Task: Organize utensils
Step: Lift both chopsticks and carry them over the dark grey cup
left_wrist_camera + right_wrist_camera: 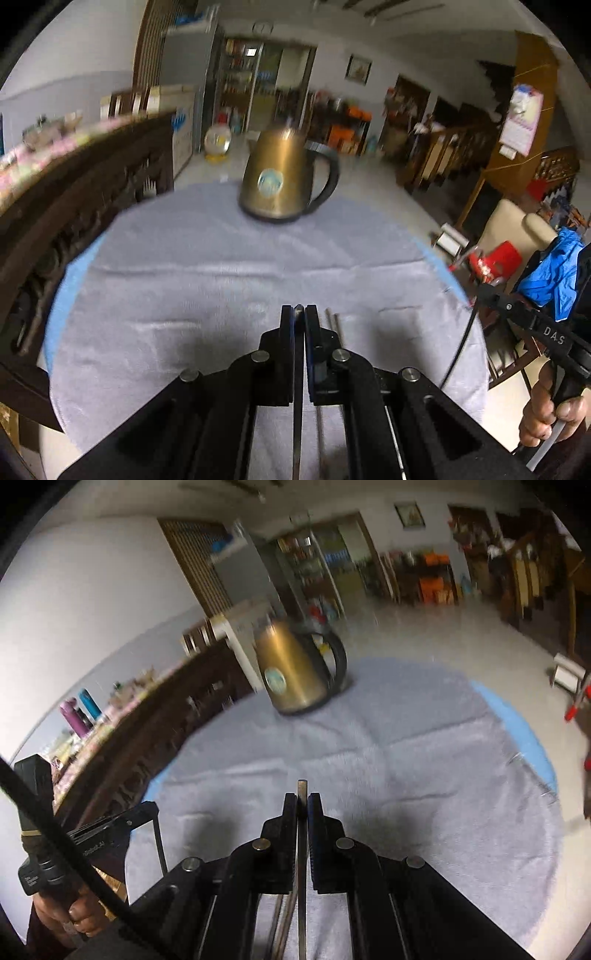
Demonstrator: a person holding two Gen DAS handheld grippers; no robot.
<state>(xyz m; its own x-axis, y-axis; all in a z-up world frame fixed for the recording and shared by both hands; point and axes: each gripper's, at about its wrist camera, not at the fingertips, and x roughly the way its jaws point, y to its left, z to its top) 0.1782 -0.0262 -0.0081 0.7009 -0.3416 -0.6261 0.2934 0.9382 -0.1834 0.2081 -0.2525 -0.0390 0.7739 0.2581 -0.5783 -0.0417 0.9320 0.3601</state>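
Note:
In the left wrist view my left gripper is shut on a thin metal utensil, seen edge-on, that runs back between the fingers. Two metal rods show just right of its fingers; whether they rest on the cloth is unclear. In the right wrist view my right gripper is shut on a flat metal utensil handle whose end pokes out past the fingertips. More metal sticks hang or lie below it. Both grippers hover above the grey cloth, tilted down.
A brass kettle with a black handle stands at the far side of the round cloth-covered table. A dark carved wooden sideboard borders the left. Chairs and a red stool stand at the right. A hand grips the other gripper's handle.

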